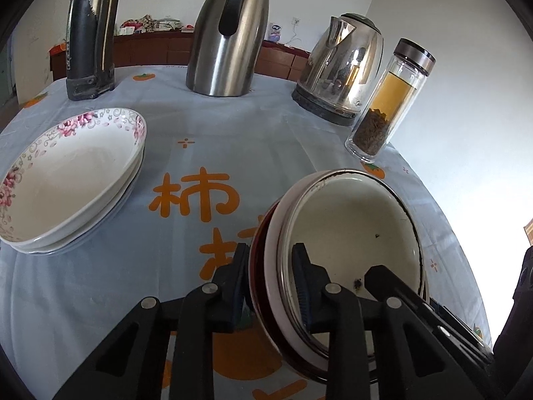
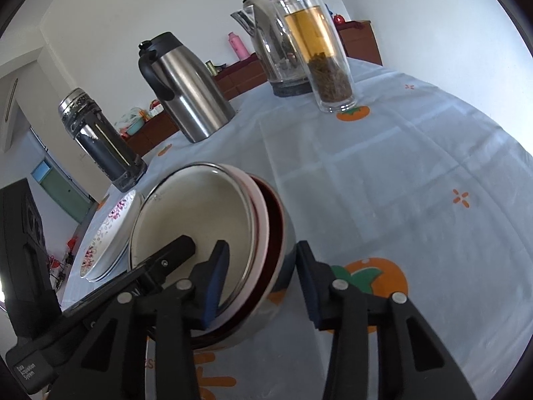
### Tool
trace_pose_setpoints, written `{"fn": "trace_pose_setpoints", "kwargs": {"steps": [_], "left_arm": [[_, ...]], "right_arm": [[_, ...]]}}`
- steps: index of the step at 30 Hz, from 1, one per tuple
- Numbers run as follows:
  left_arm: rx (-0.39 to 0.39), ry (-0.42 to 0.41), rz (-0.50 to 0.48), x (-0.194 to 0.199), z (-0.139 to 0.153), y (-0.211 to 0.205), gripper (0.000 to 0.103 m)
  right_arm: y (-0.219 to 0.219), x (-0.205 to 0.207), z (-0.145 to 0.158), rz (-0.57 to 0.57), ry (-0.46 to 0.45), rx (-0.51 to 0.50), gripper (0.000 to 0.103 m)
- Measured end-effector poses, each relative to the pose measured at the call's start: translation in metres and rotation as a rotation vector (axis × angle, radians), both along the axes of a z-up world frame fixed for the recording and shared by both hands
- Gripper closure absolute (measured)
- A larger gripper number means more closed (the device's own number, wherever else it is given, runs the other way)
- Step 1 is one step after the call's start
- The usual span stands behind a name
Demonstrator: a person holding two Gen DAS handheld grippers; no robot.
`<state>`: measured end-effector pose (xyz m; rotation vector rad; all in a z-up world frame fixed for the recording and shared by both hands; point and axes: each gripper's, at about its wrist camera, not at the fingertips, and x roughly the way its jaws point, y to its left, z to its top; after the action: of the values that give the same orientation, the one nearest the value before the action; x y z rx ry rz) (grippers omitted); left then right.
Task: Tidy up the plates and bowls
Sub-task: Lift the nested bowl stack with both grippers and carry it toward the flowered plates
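Observation:
A nest of bowls [image 1: 349,220], cream enamel inside pink inside dark red, sits on the blue persimmon tablecloth [image 1: 206,140]. My left gripper [image 1: 271,256] is shut across its left rim, with one pad outside the red bowl and one inside the cream bowl. My right gripper [image 2: 261,250] clamps the opposite rim of the bowl stack [image 2: 193,213], inner pad on the cream wall and outer fingertip against the outer wall. Its inner finger also shows in the left wrist view. A stack of flowered plates [image 1: 73,173] lies to the left of the bowls.
Along the far side stand a black thermos [image 1: 90,40], a steel carafe [image 1: 226,40], an electric kettle [image 1: 339,70] and a glass tea bottle [image 1: 389,100]. The round table's edge curves close behind the bowls on the right. A wooden sideboard stands by the wall.

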<state>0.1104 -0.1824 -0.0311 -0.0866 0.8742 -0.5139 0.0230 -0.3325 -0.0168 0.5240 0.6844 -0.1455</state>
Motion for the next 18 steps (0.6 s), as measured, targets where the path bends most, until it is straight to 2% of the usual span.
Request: {"fn": "trace_pose_setpoints", "kwargs": {"steps": [4, 11, 18], "left_arm": [[-0.004, -0.010, 0.012, -0.001, 0.002, 0.001, 0.074], [0.036, -0.081, 0.033, -0.012, 0.014, -0.001, 0.076], [0.033, -0.094, 0.040, -0.015, 0.018, 0.004, 0.077]], "right_arm": [[0.001, 0.000, 0.000, 0.000, 0.003, -0.003, 0.064], [0.000, -0.001, -0.001, 0.000, 0.013, 0.017, 0.071], [0.003, -0.005, 0.003, 0.003, -0.003, 0.017, 0.074]]}}
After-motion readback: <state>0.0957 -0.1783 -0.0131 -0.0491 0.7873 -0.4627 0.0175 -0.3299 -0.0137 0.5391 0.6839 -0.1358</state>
